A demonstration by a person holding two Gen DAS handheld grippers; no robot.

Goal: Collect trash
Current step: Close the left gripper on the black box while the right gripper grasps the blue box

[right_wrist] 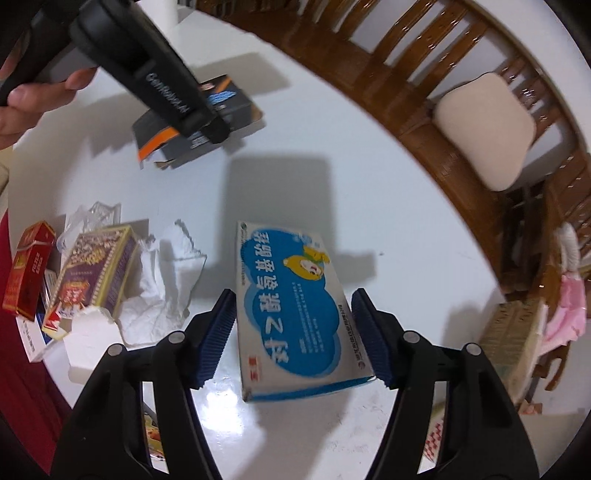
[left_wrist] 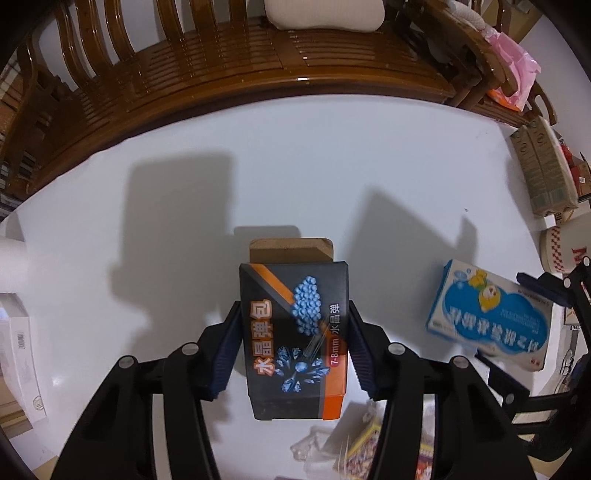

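While lifted above white table (left_wrist: 332, 155): black-and-orange box (left_wrist: 293, 339), blue beads printed, clamped in left gripper (left_wrist: 291, 350); blue-and-white carton (right_wrist: 295, 306), cartoon bear printed, clamped in right gripper (right_wrist: 295, 339).

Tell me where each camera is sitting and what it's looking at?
Left wrist view: sits on the left gripper, looking down at the white table; its two fingers clamp the black box.
Right wrist view: sits on the right gripper, looking down, tilted; the blue-and-white box is between its fingers; a hand shows holding the left gripper.
Shared: both boxes, the table, the wooden bench and the cream cushion.
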